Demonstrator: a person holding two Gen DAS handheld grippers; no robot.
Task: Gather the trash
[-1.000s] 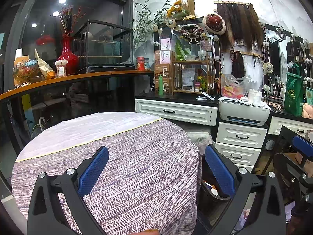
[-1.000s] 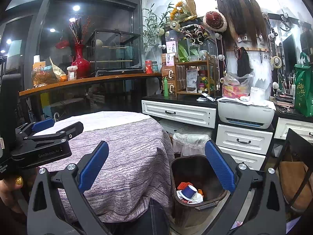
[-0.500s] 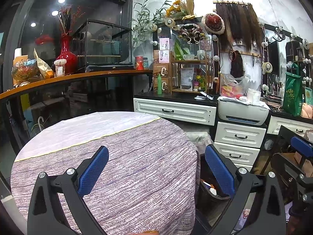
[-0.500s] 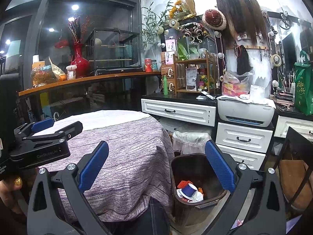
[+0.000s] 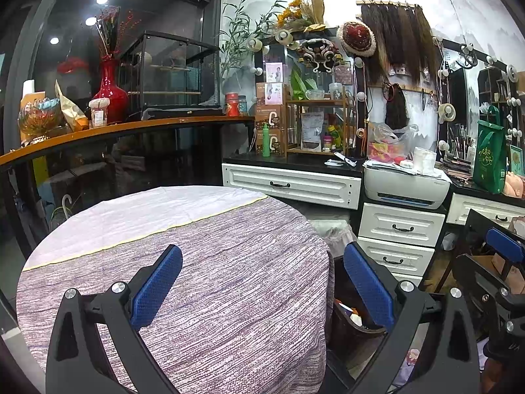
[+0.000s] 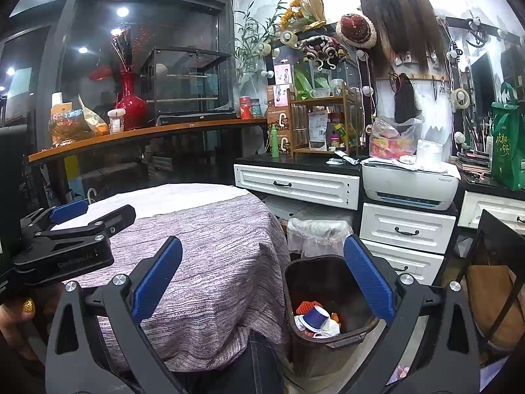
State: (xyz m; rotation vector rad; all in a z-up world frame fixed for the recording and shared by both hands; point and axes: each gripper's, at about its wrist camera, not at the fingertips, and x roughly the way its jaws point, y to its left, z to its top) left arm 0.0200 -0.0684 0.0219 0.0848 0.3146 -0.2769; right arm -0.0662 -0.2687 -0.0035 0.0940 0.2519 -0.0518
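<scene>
A dark brown trash bin point(image 6: 328, 282) stands on the floor right of the round table, holding a blue paper cup point(image 6: 315, 317), red scraps and white paper. In the left wrist view only a slice of the trash bin point(image 5: 352, 323) shows past the table edge. My right gripper point(image 6: 262, 282) hangs open and empty over the gap between table and bin. My left gripper point(image 5: 262, 284) is open and empty above the table's right half. It also appears from the side as the left gripper point(image 6: 70, 229) at the left of the right wrist view, with a hand point(image 6: 19, 315) under it.
The round table point(image 5: 203, 275) wears a purple striped cloth with a white cloth point(image 5: 147, 216) at its far side. Behind stand white drawers point(image 6: 297, 184), a printer point(image 6: 410, 185) and a lined white bin point(image 6: 316, 231). A dark chair point(image 6: 492, 269) is at right.
Both views have drifted only slightly. Both grippers stay open and empty, and the bin's contents are unchanged.
</scene>
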